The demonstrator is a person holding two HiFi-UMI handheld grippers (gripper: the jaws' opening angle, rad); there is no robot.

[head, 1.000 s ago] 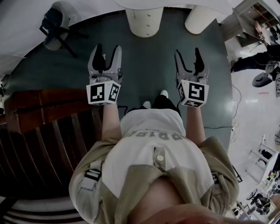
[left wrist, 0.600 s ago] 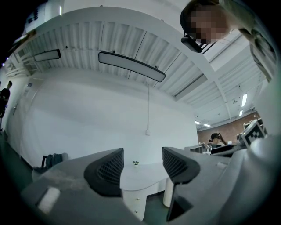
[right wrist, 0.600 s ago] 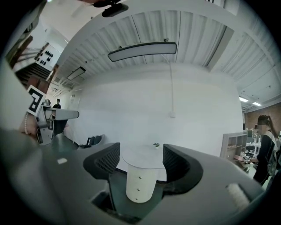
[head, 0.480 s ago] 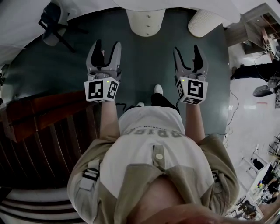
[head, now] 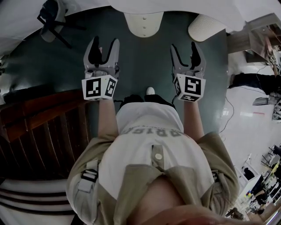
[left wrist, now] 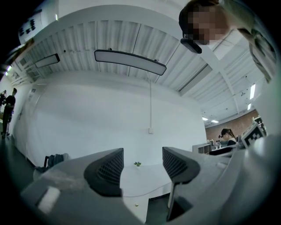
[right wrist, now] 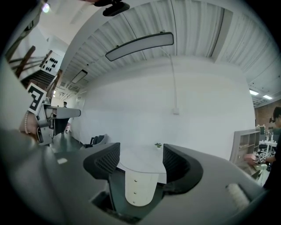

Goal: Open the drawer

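Observation:
A cream rounded drawer unit with small knobs stands under a white table at the top of the head view. It also shows between the right jaws, as the drawer unit with three knobs down its front, some way ahead. My left gripper and right gripper are held side by side above the dark green floor, both open and empty. The left gripper faces the white tabletop and wall. The right gripper frames the unit without touching it.
A dark wooden staircase rail runs along the left. A black chair stands at the back left, and a second cream pedestal at the back right. Someone stands on the pale floor far right. Shelves show to the right.
The person has stepped forward, feet shifting under the body. Both grippers have drifted slightly up and left in the head view and stay open.

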